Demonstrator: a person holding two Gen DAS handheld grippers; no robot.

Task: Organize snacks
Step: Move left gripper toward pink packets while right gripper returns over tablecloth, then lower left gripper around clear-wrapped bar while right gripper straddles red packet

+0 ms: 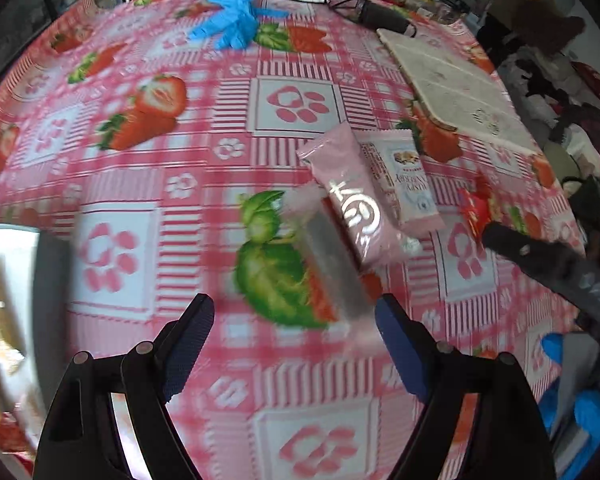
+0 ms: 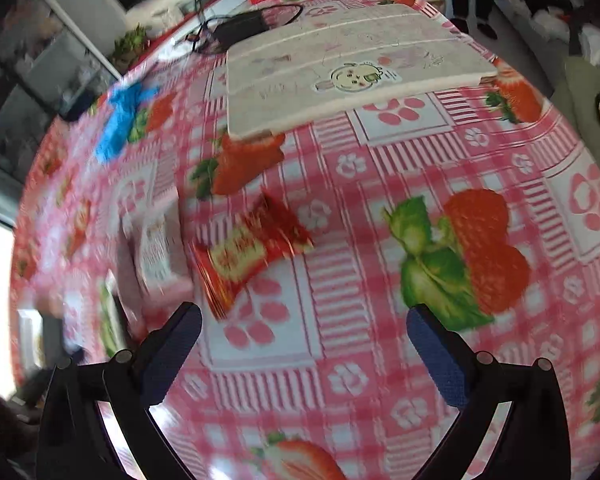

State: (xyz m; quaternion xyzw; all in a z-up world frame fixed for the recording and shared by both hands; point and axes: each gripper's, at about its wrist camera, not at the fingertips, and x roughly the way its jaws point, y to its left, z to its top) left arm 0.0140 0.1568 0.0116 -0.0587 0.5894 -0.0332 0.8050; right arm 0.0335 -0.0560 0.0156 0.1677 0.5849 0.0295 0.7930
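Left wrist view: the left gripper (image 1: 296,312) is hanging over the tablecloth (image 1: 180,152) with its fingers wide apart, gripping nothing. Just past the tips, a clear packet (image 1: 332,256) is lying on the cloth, a pink packet (image 1: 352,196) is resting against its far side, and a white packet (image 1: 406,184) is sitting right beside that one. A red packet (image 1: 474,208) is lying off to the right, near a dark bar (image 1: 556,260) poking in from the edge. A white tray (image 1: 4,300) is showing at the left edge, a blue glove (image 1: 236,20) far back.

Right wrist view: the right gripper (image 2: 304,316) is also spread open and empty. The red packet (image 2: 248,252) is lying just ahead of its left finger, the white packet (image 2: 160,252) beside it, all pretty blurry. A white board (image 2: 340,76) is sitting further back.
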